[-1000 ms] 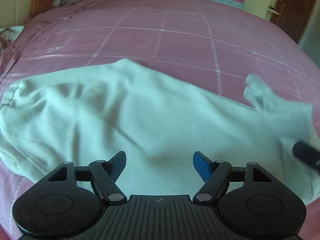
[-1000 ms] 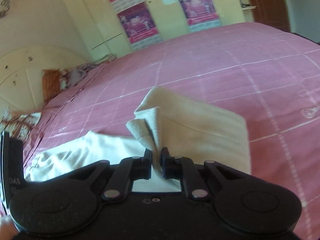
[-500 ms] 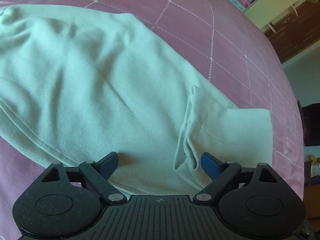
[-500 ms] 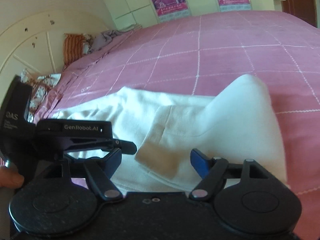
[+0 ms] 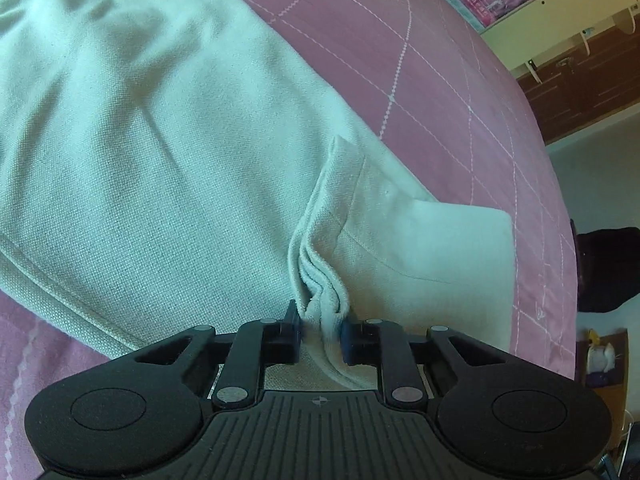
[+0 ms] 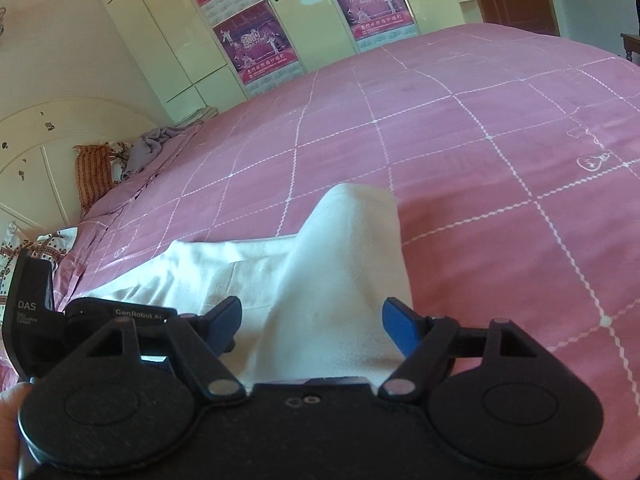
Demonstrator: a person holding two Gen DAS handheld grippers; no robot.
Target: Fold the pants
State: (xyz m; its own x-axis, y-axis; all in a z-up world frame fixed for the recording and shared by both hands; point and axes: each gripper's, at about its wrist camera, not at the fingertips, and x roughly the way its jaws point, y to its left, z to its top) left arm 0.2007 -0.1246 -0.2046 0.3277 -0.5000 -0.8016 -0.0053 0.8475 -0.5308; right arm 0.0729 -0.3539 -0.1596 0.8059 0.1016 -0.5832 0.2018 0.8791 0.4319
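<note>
Since a second ago the roles swapped: left gripper (image 5: 320, 336), which was wide open over the pants (image 5: 152, 152), has dropped onto the folded-back hem and its fingers are now pinched tight on that bunched edge. Right gripper (image 6: 312, 320) used to be clamped on the hem and has let go, fingers spread apart with cloth lying loose between them. Pants are spread on the pink checked bedspread (image 6: 460, 140), leg end folded over.

A pink checked bedspread (image 6: 460, 128) covers the bed. Purple posters (image 6: 256, 46) hang on cream cupboard doors (image 6: 168, 32); an orange striped pillow (image 6: 93, 170) lies by the headboard (image 6: 36, 152).
</note>
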